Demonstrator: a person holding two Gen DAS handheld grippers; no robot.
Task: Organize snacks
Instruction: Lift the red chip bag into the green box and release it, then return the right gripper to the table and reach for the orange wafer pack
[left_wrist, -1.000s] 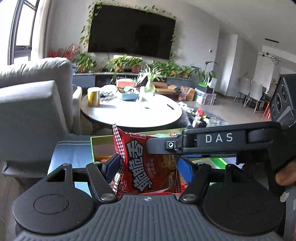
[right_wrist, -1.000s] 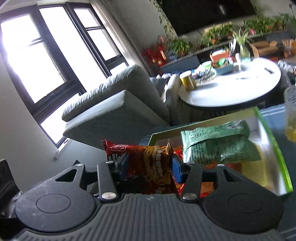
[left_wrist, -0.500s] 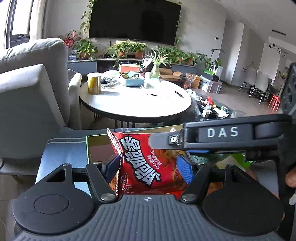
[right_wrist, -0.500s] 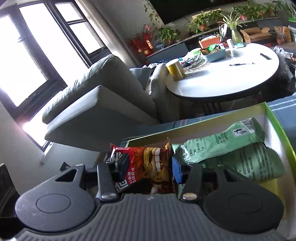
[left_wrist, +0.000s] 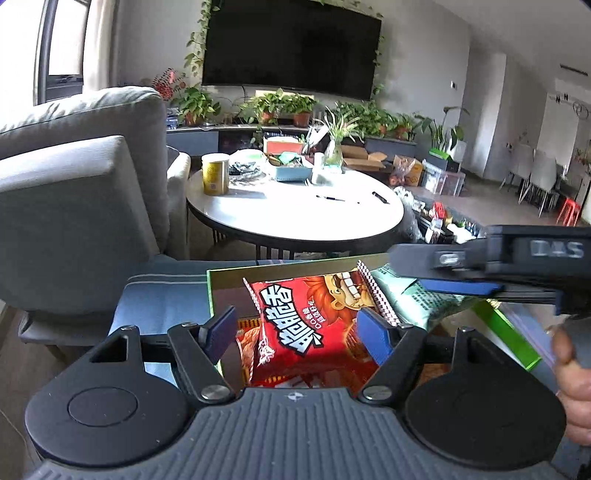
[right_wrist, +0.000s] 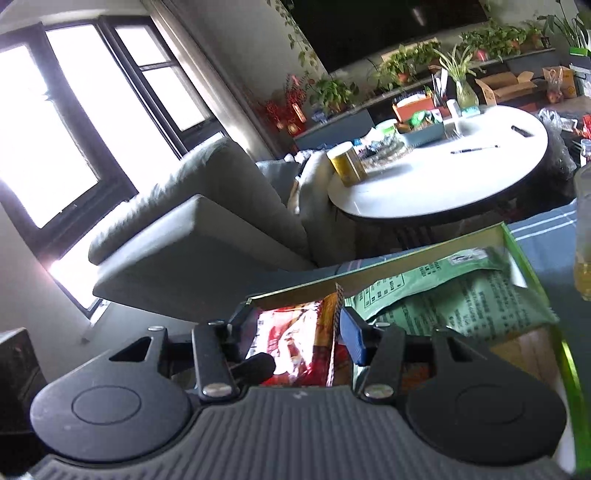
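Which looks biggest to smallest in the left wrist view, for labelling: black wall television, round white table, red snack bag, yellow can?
1. Black wall television and round white table: about equal.
2. Red snack bag, enlarged by nearness.
3. Yellow can.

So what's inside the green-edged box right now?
Inside the green-edged box: a red snack bag between the left gripper fingers, and green bags beside it. More orange-red packets lie beneath, mostly covered.

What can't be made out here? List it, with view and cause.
- Lower part of the red snack bag: left wrist view, behind the gripper body.
- Bottom of the green-rimmed box: both views, covered by bags.
- Print on the green bag: right wrist view, too small and blurred.
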